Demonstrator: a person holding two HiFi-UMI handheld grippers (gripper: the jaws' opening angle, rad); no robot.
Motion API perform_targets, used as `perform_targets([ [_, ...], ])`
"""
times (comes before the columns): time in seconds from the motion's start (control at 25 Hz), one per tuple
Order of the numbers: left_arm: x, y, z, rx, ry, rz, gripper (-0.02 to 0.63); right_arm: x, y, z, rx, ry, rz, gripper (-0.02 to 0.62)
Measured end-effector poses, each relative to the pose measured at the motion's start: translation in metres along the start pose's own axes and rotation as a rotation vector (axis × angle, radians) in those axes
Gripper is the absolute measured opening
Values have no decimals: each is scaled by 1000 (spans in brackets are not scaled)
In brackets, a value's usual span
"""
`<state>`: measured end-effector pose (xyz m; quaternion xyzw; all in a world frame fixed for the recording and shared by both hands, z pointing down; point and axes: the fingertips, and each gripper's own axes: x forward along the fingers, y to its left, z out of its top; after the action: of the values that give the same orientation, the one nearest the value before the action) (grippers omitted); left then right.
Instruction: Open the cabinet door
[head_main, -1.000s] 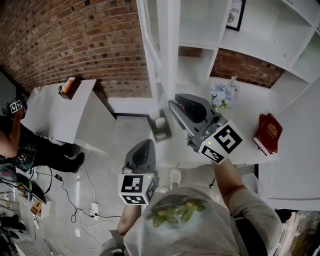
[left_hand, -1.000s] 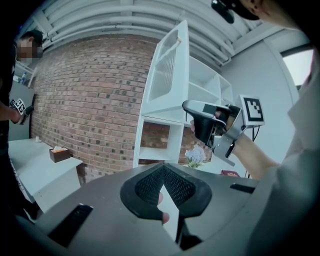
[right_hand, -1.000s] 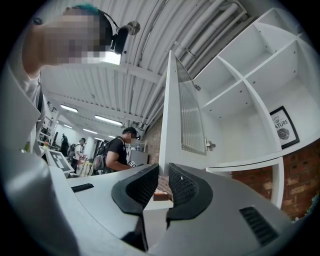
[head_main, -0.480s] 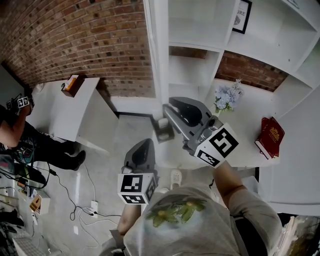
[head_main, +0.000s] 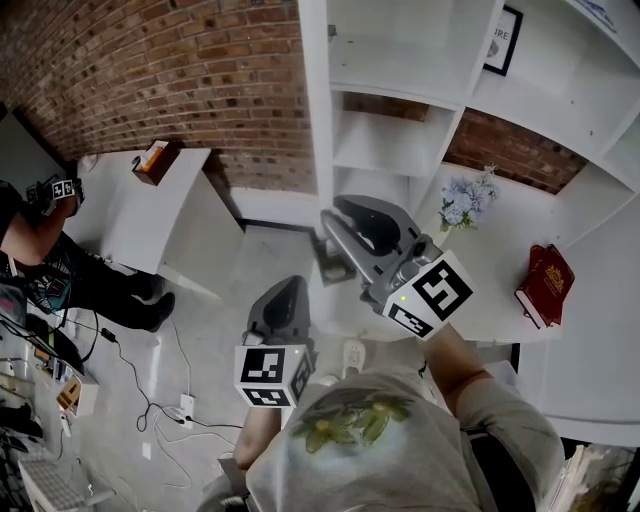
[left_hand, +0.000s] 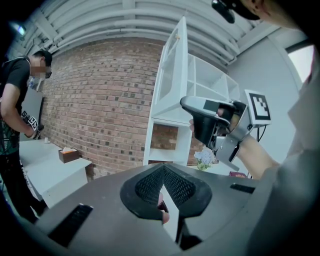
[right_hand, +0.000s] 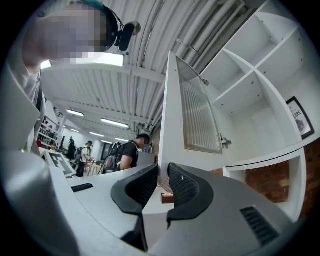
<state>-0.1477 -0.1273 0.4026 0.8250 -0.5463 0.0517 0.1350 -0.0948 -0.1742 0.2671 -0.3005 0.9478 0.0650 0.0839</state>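
Observation:
The white cabinet door (head_main: 314, 100) stands swung out from the white shelf unit (head_main: 400, 60), edge-on in the head view. In the right gripper view its ribbed glass panel (right_hand: 200, 115) rises just beyond the jaws. My right gripper (head_main: 332, 214) reaches to the door's lower edge, and its jaws (right_hand: 163, 175) stand close together with that white edge in the narrow gap. The left gripper view shows the door (left_hand: 172, 70) above and left of that gripper (left_hand: 210, 120). My left gripper (head_main: 288, 295) hangs lower, away from the cabinet, its pads (left_hand: 150, 185) together on nothing.
A vase of pale blue flowers (head_main: 462, 203) and a red book (head_main: 546, 285) rest on the white counter to the right. At the left, a white table (head_main: 130, 220) carries a brown box (head_main: 155, 160). A person (head_main: 40, 230) stands beside it, with cables (head_main: 160, 400) on the floor.
The right gripper has drifted a little left and toward me with the door's edge. The door now shows more edge-on, swung further out. The left gripper has stayed put.

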Motion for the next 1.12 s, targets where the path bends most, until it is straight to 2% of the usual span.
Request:
perform_targets([
  [1.12,-4,12,0,-7,-1,33,8,31,18,-5,21,16,55,72],
])
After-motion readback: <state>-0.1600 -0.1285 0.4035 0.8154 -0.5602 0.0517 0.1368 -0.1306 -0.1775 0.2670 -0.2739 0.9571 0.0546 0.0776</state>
